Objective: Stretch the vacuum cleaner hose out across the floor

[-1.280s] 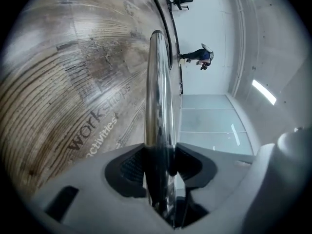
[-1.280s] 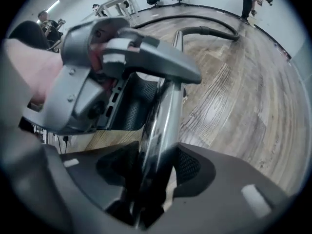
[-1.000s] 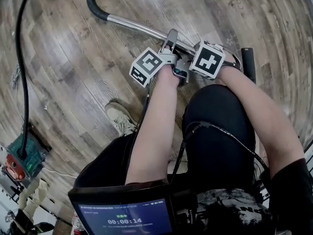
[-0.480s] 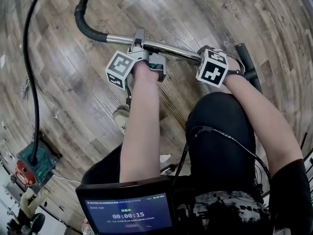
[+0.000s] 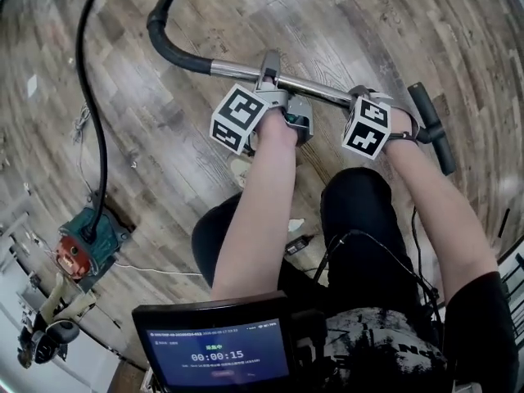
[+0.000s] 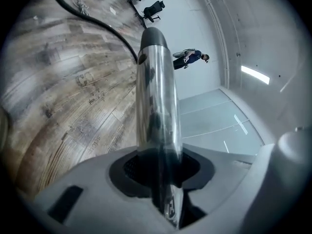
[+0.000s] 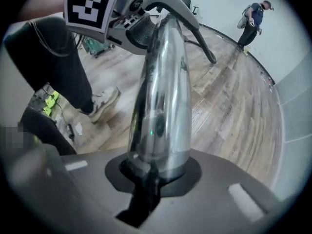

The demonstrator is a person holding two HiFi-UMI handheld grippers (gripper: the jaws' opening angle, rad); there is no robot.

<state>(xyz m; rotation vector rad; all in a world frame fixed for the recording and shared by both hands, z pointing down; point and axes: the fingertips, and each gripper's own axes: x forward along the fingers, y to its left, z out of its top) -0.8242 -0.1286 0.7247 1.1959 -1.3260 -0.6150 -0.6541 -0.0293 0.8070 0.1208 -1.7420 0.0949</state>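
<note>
**Both grippers on the tube, hose not laid out: slip and tug risks**

Wood-plank floor [image 5: 164,137], big pale-walled room. The chrome tube [image 5: 319,87] looks held clear of the floor, roughly level, in front of the person's knees. The left gripper [image 5: 268,70] clamps it mid-length, and the right gripper [image 5: 359,97] clamps it nearer the black grip [image 5: 430,125]. Both pairs of jaws have just been closing and now sit part-shut on the tube, with nothing else between them. The hose [image 5: 168,39] leaves the tube's far end, curves up and exits the top edge.

Risks:
- The chrome is slick and round, so the tube could roll or slide in the jaws under hose drag.
- A hard pull may yank or tip the vacuum [image 5: 82,248] at lower left.
- A shoe [image 5: 241,170] sits under the tube, so a slack loop could snag a foot.

Can't tell:
- A black run [image 5: 86,121] feeds the vacuum. Whether it joins the tube's hose is off frame.
- Any kinks or loops beyond the top edge.
- The arms hide the floor right below the grippers.
</note>
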